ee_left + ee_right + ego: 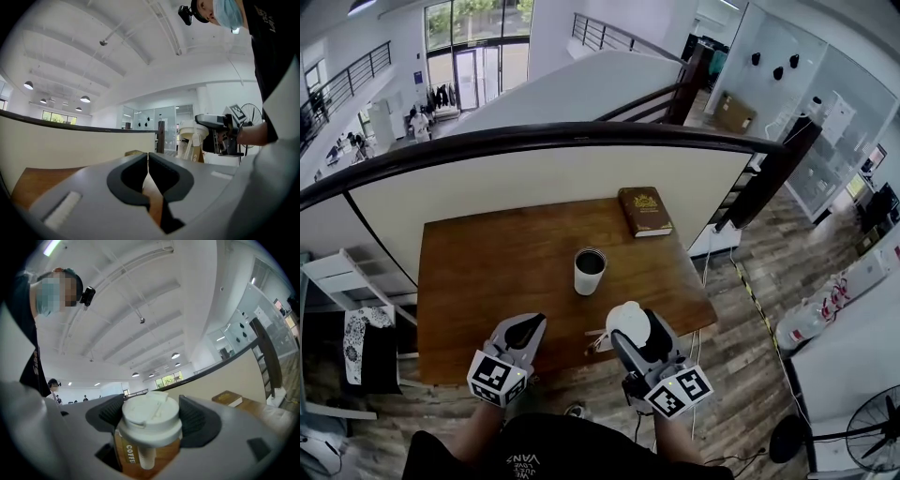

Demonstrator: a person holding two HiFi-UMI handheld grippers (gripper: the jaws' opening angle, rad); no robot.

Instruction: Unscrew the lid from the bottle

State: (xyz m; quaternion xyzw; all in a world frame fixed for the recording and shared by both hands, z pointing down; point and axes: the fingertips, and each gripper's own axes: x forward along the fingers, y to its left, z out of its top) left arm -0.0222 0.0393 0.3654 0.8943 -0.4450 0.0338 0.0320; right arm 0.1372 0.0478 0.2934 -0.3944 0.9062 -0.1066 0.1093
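A coffee bottle with a brown label and a white lid sits between the jaws of my right gripper, which is shut on it just below the lid. In the head view the bottle's lid shows over the table's near edge, in front of the right gripper. My left gripper is to the left of it, apart from the bottle, and shut on nothing. In the left gripper view the left gripper has its pads touching, and the held bottle shows to the right.
On the wooden table stands a white cup with a dark open top, beyond the bottle. A brown book lies at the far right corner. A railing and a white wall run behind the table.
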